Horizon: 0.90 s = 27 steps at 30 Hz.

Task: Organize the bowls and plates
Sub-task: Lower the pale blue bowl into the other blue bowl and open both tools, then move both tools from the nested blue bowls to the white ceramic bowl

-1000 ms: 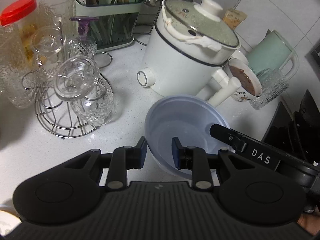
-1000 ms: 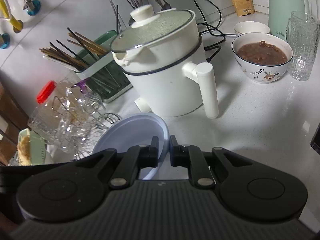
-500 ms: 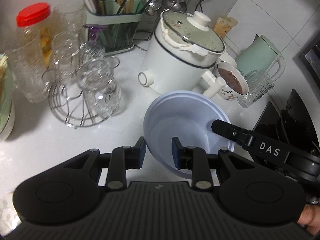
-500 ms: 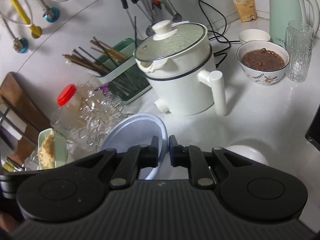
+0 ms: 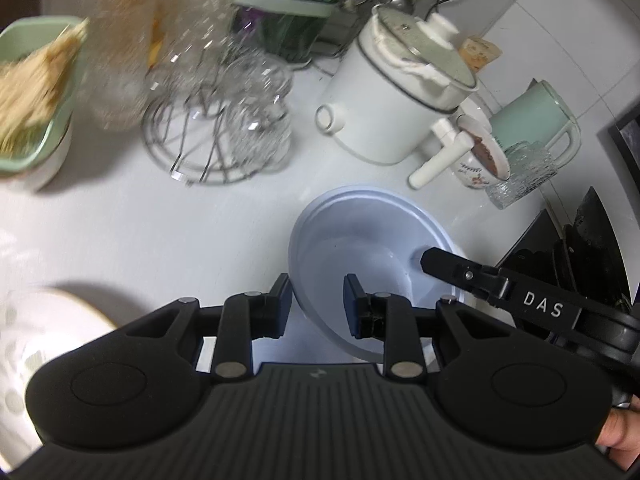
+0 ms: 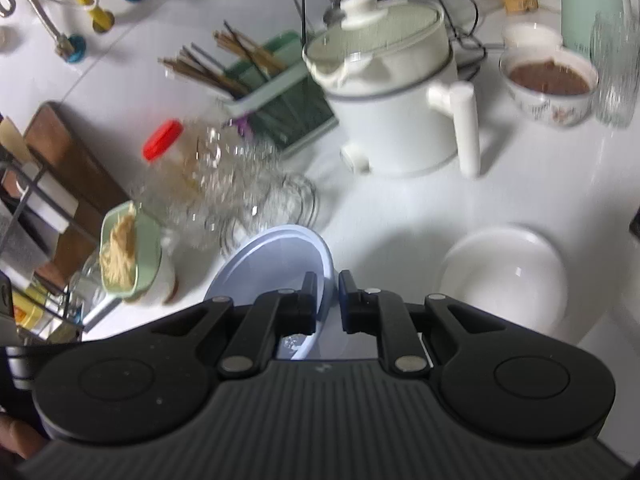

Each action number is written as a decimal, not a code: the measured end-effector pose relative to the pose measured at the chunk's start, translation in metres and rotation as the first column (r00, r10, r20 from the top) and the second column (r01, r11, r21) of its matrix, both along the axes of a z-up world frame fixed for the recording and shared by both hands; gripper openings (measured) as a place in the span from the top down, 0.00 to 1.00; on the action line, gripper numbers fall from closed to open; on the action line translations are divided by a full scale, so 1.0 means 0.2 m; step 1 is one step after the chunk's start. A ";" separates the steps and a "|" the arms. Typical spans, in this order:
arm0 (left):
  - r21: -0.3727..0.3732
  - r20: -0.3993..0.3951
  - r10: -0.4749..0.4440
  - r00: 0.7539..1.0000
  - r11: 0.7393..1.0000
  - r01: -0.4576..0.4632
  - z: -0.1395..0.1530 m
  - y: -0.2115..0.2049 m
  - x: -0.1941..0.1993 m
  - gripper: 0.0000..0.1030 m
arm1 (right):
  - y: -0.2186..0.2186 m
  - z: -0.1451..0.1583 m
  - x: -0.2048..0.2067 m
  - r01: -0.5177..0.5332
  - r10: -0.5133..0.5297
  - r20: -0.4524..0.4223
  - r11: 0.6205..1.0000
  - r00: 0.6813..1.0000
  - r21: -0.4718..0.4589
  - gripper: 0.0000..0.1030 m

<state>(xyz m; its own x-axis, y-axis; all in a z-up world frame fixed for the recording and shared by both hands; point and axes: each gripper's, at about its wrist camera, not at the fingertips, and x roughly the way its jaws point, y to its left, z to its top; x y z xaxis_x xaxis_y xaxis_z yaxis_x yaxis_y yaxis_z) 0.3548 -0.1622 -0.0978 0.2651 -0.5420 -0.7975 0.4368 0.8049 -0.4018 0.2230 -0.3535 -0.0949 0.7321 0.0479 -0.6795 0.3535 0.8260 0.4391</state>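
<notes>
A pale blue bowl (image 5: 368, 248) is held off the white counter by both grippers. My left gripper (image 5: 316, 304) is shut on its near rim, one finger inside and one outside. My right gripper (image 6: 325, 298) is shut on the opposite rim of the same bowl (image 6: 276, 256), and its black finger (image 5: 452, 268) shows in the left wrist view. A white bowl (image 6: 504, 276) sits on the counter at the right in the right wrist view. A white plate (image 5: 44, 336) lies at the lower left in the left wrist view.
A white electric pot (image 5: 400, 100) with a lid stands behind. A wire rack of glasses (image 5: 224, 120), a red-capped jar (image 5: 124, 40), a green dish of noodles (image 5: 32, 88), a chopstick holder (image 6: 276, 84), a bowl of brown food (image 6: 548, 84) and a green kettle (image 5: 532, 116) crowd the counter.
Both grippers have risen and pulled back toward the left with the blue bowl. The white bowl, the plate and the noodle dish have come into view.
</notes>
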 end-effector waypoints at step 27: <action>0.123 0.012 0.024 1.000 0.992 -0.025 -0.11 0.23 -0.17 0.48 | 0.27 -0.17 -0.14 -0.113 0.105 -0.116 0.991 0.988 -0.067 0.60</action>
<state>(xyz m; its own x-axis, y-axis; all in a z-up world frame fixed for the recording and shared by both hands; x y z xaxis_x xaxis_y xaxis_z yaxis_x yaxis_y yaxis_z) 0.3214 -0.1154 -0.1190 0.2857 -0.4334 -0.8547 0.4202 0.8582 -0.2947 0.1957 -0.2986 -0.1288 0.6443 0.0705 -0.7615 0.3034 0.8904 0.3392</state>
